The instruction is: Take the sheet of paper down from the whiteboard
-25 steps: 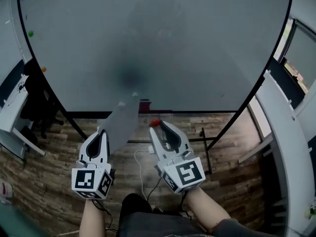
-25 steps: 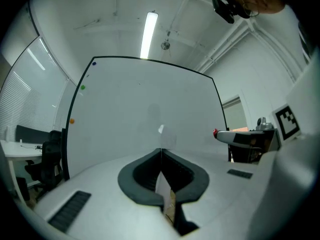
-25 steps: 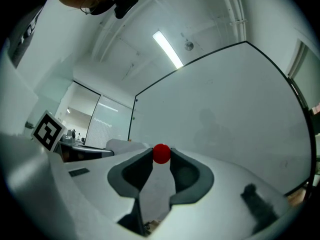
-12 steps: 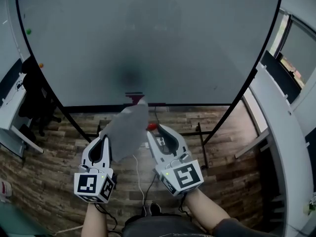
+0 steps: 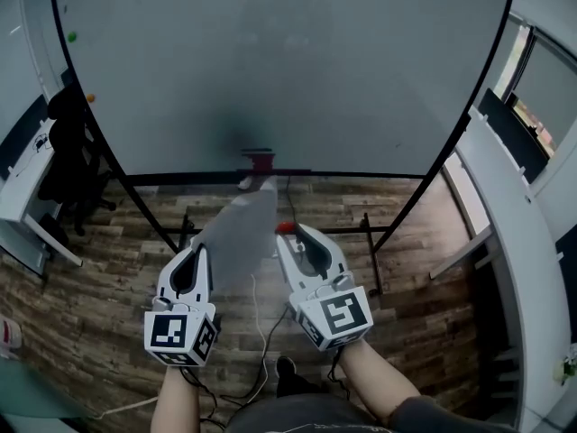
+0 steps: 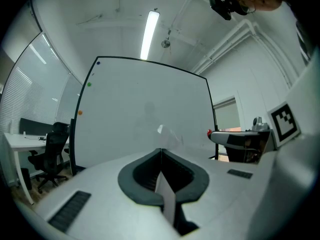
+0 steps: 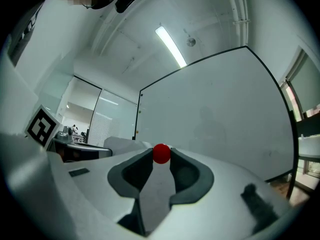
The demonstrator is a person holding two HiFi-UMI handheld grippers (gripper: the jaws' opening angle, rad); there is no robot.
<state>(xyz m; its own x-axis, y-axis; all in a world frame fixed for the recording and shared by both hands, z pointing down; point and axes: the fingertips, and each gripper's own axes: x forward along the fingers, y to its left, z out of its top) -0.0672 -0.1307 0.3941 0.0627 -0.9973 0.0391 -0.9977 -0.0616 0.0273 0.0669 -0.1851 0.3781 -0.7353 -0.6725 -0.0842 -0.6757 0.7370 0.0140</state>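
Sheet down, risks ahead: the whiteboard (image 5: pixel 288 70) stands bare in front of me. The sheet of paper (image 5: pixel 236 240) is off its face and fans out unsupported over the wooden floor (image 5: pixel 108 269), just below the board's lower rail.

What could spoil it, as I judge it: I have the sheet by one edge only, so a quick swing could slide or tear it out of the pinch. The loose end also hangs near my other tool and could snag there. The small red ball (image 7: pixel 161 153), most likely the magnet that pinned the sheet, sits at the very tips of my right gripper (image 5: pixel 297 234). Being round and smooth, it could squirt out and roll away across the floor.

My left gripper (image 5: pixel 200 251) has its jaws pressed fully together on the paper's edge. The right jaws stand partly apart, clamped on the ball and on nothing else.
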